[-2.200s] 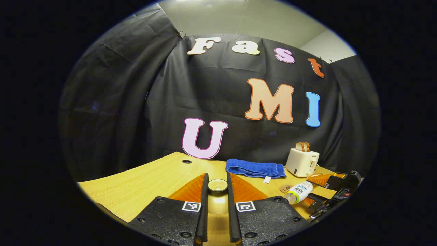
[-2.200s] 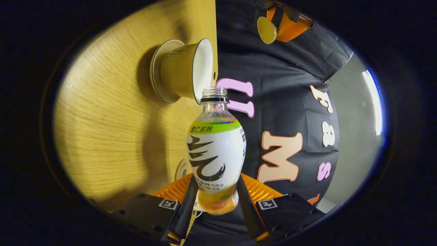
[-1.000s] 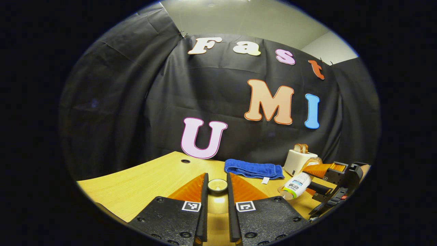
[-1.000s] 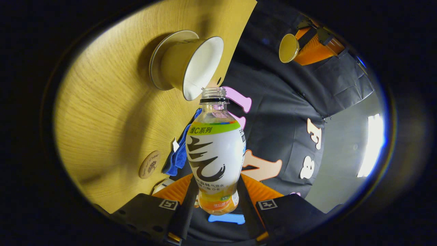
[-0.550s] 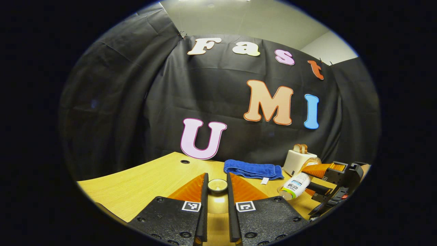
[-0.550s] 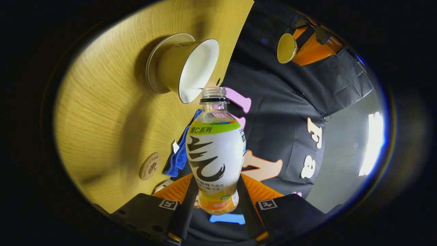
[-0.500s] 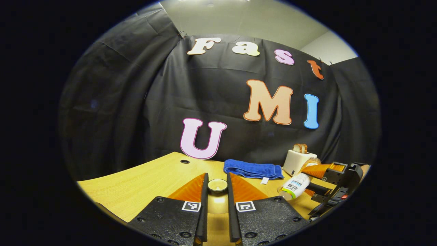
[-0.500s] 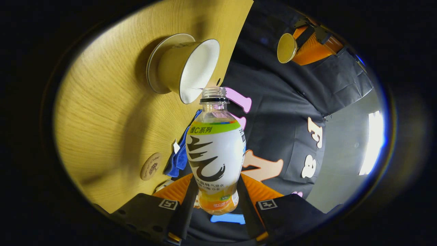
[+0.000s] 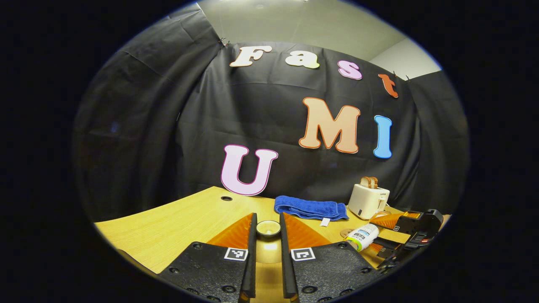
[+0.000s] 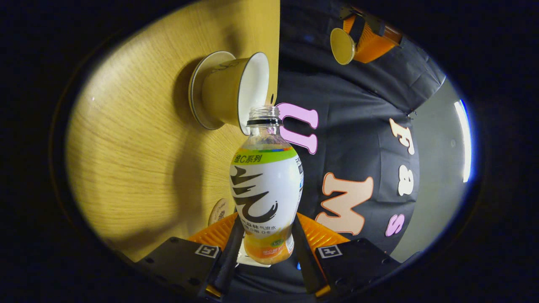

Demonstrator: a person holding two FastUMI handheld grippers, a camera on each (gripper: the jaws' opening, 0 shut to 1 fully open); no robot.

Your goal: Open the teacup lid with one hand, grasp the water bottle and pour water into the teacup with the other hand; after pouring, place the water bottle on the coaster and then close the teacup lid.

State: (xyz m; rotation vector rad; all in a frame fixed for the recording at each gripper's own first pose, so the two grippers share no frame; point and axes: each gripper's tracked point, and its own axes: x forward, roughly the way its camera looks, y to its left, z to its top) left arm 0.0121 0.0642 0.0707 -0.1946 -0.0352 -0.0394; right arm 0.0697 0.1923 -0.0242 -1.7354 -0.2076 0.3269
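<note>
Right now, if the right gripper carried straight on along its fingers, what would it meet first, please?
Probably the teacup: the water bottle held in the right gripper has its mouth at the cup's rim. Depth is hard to judge.

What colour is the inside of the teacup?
White inside the teacup, mustard-yellow outside; the right gripper view shows it best.

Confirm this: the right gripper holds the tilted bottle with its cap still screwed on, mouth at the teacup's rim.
Not quite. In the right gripper view the water bottle has no cap: its threaded neck is open. The right gripper does hold it, mouth at the teacup rim.
</note>
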